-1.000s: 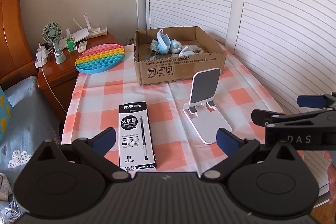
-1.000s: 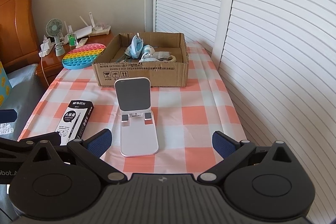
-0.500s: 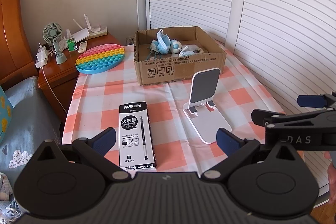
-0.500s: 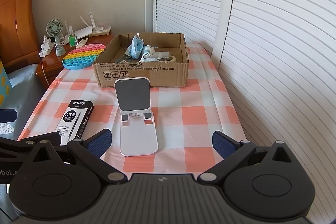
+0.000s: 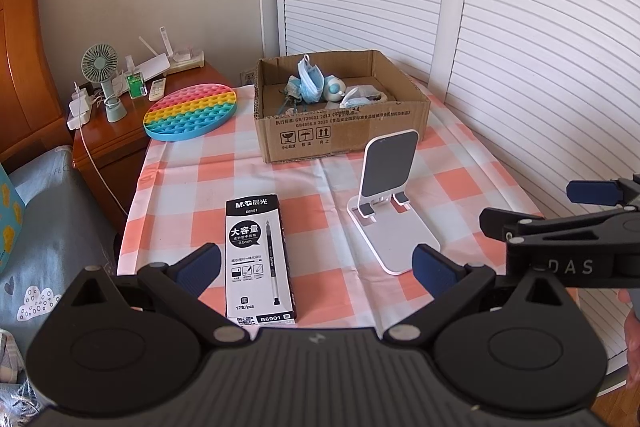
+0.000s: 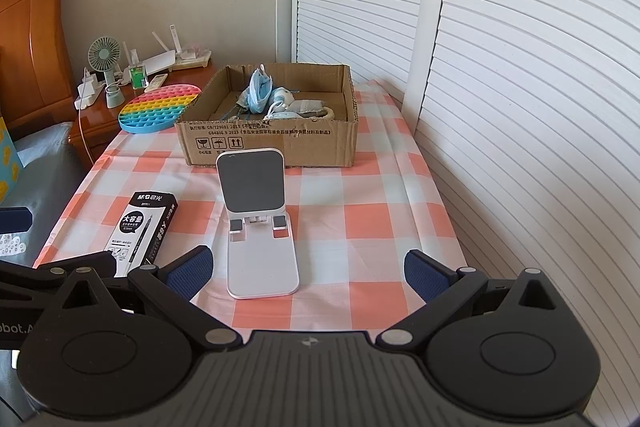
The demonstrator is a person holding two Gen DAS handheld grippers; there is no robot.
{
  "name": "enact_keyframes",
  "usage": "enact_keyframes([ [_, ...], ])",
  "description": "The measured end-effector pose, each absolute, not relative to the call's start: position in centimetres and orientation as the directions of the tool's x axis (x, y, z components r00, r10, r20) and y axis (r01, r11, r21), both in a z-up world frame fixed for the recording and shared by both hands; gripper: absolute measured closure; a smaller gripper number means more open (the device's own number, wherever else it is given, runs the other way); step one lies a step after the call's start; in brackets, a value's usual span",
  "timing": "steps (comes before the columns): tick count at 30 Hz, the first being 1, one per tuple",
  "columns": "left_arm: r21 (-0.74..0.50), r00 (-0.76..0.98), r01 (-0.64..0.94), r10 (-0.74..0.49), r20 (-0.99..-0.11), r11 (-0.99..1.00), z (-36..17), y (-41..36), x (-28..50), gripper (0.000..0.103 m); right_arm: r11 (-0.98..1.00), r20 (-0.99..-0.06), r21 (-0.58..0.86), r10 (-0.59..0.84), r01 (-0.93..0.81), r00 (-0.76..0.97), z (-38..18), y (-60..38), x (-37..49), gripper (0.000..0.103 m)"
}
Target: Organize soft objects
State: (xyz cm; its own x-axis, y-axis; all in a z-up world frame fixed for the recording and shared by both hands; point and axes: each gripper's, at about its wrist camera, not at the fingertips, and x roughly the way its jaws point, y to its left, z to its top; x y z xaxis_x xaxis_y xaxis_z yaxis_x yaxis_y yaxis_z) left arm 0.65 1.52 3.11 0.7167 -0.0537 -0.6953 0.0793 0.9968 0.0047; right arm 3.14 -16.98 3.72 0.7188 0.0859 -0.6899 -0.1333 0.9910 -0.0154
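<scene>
A cardboard box (image 5: 340,137) (image 6: 268,143) stands at the far side of the checked table. Inside it lie blue face masks (image 5: 310,85) (image 6: 260,91) and other small soft items. A round rainbow pop-it pad (image 5: 191,111) (image 6: 158,109) lies left of the box, at the table's far left corner. My left gripper (image 5: 316,263) is open and empty over the near table edge, above a black pen box (image 5: 258,255). My right gripper (image 6: 306,267) is open and empty, above the base of a white phone stand (image 6: 260,223). Each gripper shows at the edge of the other's view.
The phone stand (image 5: 390,203) and the pen box (image 6: 142,231) lie on the near half of the table. A wooden nightstand (image 5: 108,131) with a small fan (image 5: 102,67) and chargers stands at the left. White louvred doors (image 6: 520,107) run along the right.
</scene>
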Motion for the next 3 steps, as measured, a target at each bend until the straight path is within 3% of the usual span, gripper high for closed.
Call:
enact_keyframes([
  [3,0.007,0.715,0.079,-0.052,-0.697,0.997,3.17,1.41,0.7,0.002,0.991,-0.69,-0.014,0.086,-0.132,0.718,3.7,-16.98,3.14,0.0],
])
